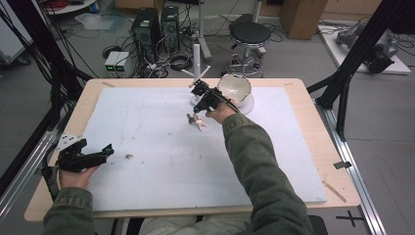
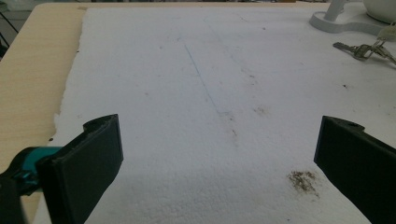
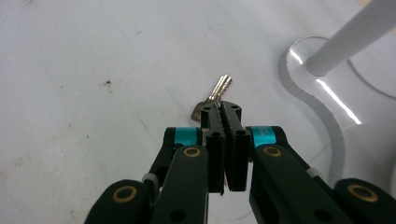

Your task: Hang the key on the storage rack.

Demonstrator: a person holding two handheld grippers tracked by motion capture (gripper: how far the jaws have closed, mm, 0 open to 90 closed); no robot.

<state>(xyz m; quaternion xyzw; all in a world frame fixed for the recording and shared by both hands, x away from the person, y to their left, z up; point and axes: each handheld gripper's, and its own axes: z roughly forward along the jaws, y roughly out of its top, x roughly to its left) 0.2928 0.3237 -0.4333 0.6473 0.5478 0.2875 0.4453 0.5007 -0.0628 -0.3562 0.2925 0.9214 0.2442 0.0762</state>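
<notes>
I had the right claw (image 3: 223, 112) pinching the keys (image 3: 219, 91), jaws pressed together w/ key blades poking out just past the tips, over the white foam pad (image 1: 147, 137) beside the white stand base (image 3: 308, 84). Left claw (image 2: 219, 154) was spread wide, resting well apart from the keys, near the counter (image 1: 58, 147) edge.

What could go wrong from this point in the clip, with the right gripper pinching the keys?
1. The right gripper grips the keys only at its jaw tips, so they might swing or slip out when lifted.
2. The white stand and its post sit close beside that gripper; a sideways move may knock them, and possibly the bowl on it.
3. The left gripper rests open far off at the foam sheet's edge, too distant to catch a drop.
</notes>
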